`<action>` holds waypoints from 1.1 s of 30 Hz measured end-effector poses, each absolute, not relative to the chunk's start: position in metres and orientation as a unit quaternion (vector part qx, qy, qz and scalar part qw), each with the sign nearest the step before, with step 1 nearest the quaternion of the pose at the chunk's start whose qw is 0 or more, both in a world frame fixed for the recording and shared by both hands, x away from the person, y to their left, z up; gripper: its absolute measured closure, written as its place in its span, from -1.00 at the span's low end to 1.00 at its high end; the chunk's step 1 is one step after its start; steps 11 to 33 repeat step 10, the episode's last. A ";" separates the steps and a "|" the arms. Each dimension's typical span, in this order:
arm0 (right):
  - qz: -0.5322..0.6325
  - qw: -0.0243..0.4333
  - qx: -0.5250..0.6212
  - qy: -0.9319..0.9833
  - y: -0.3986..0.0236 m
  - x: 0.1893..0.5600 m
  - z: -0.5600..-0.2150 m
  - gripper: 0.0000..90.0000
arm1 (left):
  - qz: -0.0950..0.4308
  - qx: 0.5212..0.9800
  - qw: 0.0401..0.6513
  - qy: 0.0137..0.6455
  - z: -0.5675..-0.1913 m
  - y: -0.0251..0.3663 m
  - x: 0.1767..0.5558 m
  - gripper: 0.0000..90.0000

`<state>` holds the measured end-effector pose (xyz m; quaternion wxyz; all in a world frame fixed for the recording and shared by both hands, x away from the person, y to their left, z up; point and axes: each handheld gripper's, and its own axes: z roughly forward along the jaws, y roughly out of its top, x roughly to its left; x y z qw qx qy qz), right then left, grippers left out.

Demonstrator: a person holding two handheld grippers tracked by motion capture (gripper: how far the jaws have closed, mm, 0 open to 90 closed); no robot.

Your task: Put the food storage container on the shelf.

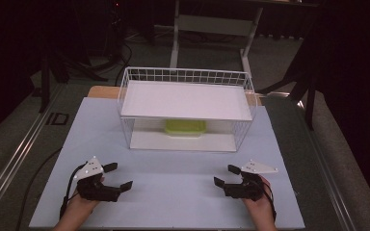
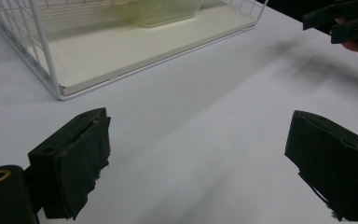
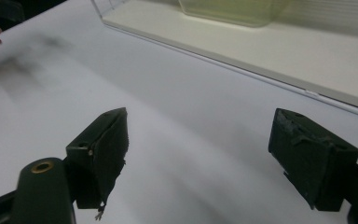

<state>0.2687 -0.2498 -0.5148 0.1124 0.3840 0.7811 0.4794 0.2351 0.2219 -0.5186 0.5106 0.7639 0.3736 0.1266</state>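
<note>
High view, item one: a shallow yellow-green container [image 1: 185, 127] lying on the lower shelf [image 1: 154, 141] of a white wire rack [image 1: 125, 91], centre of the frame, under the rack's solid white upper shelf [image 1: 183, 98] and toward the back of the lower level. The container looks untouched and nothing is held, so the work reads as at its very beginning: judged from this layout, the reach under the upper shelf, the grasp and any moving of the container all remain to be done. The rack stands at the far middle of a pale worktop [image 1: 173, 192], its open front facing the person. Left claw [image 1: 120, 176], lower left of the frame, jaws spread wide and empty, held just above the worktop and well apart from the rack. Right claw [image 1: 225, 175], lower right of the frame, likewise spread and empty, also well short of the rack front. Both point inward and forward, with the container between their lines and beyond them. Left gripper view: the container [image 2: 161, 10] sits at the top centre of the frame, beyond the rack's wire corner [image 2: 42, 51], with bare worktop [image 2: 191, 140] between it and the jaws; the right claw [image 2: 338, 21] appears at upper right. Right gripper view: the container [image 3: 233, 10] sits at the top of the frame on the lower shelf [image 3: 279, 51], up and ahead of the open jaws.
</note>
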 end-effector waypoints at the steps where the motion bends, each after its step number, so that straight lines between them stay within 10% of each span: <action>1: 0.479 0.112 0.386 0.780 -0.252 0.269 -0.515 -0.56 | 0.129 0.763 0.511 0.375 -0.518 0.222 0.235 -0.83; 33: 0.488 0.105 0.388 0.774 -0.258 0.269 -0.514 -0.56 | 0.107 0.759 0.524 0.371 -0.520 0.222 0.234 -0.83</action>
